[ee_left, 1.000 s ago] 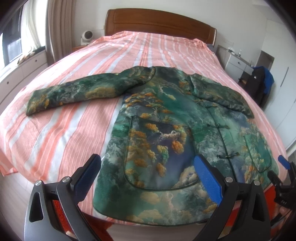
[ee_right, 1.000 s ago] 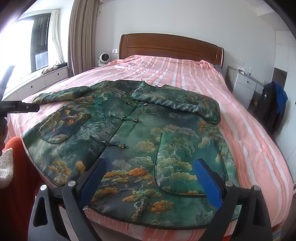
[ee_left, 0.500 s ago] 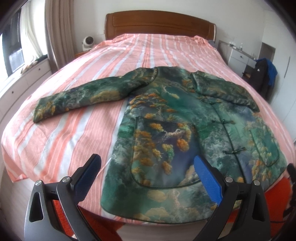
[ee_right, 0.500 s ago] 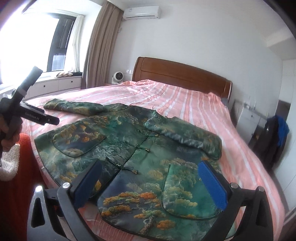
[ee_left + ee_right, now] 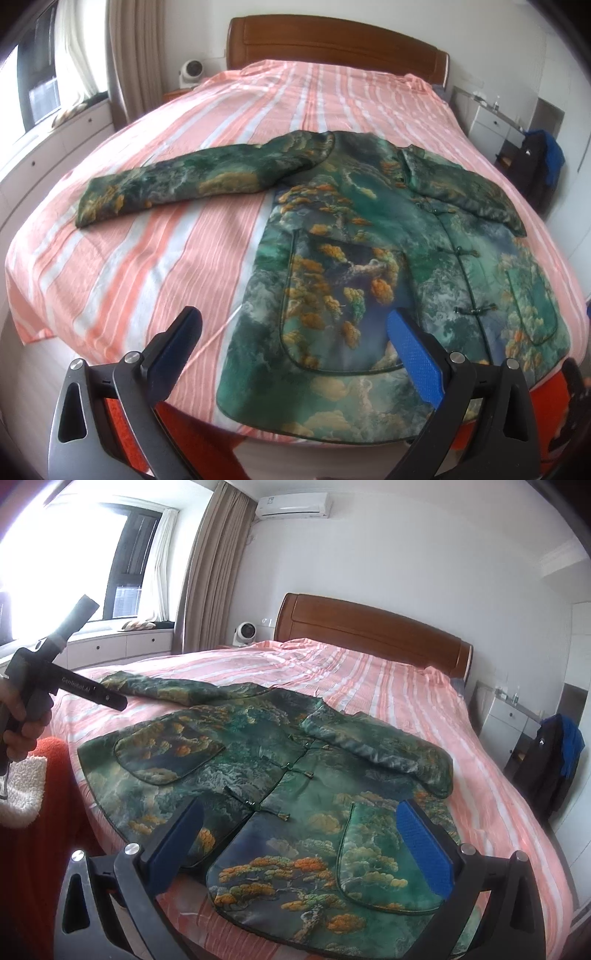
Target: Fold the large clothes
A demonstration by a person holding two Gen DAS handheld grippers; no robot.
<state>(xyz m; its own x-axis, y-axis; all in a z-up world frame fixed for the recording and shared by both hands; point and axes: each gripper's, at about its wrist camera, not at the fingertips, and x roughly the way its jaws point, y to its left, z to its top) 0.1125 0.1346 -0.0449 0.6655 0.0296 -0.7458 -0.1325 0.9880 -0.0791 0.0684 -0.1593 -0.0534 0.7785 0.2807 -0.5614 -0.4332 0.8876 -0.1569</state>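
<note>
A green patterned padded jacket [image 5: 369, 229] lies face up on the bed, buttoned, hem at the near edge. Its left sleeve [image 5: 192, 181] stretches out flat to the left; its right sleeve [image 5: 380, 753] is folded across the chest. My left gripper [image 5: 295, 343] is open and empty, above the hem's left part. My right gripper [image 5: 299, 834] is open and empty, above the hem's right part near a pocket [image 5: 376, 853]. The left tool [image 5: 55, 672] and the hand holding it show at the left of the right wrist view.
The bed has a pink and white striped cover [image 5: 155, 266] and a wooden headboard [image 5: 332, 40]. A white nightstand [image 5: 506, 723] and a dark bag [image 5: 550, 764] stand to the right. A window bench [image 5: 122, 642] and a small fan [image 5: 245, 633] stand at the left.
Both grippers rose and drew back from the hem, staying open. The right wrist view tilted up, showing more wall and the left tool. The jacket has not moved.
</note>
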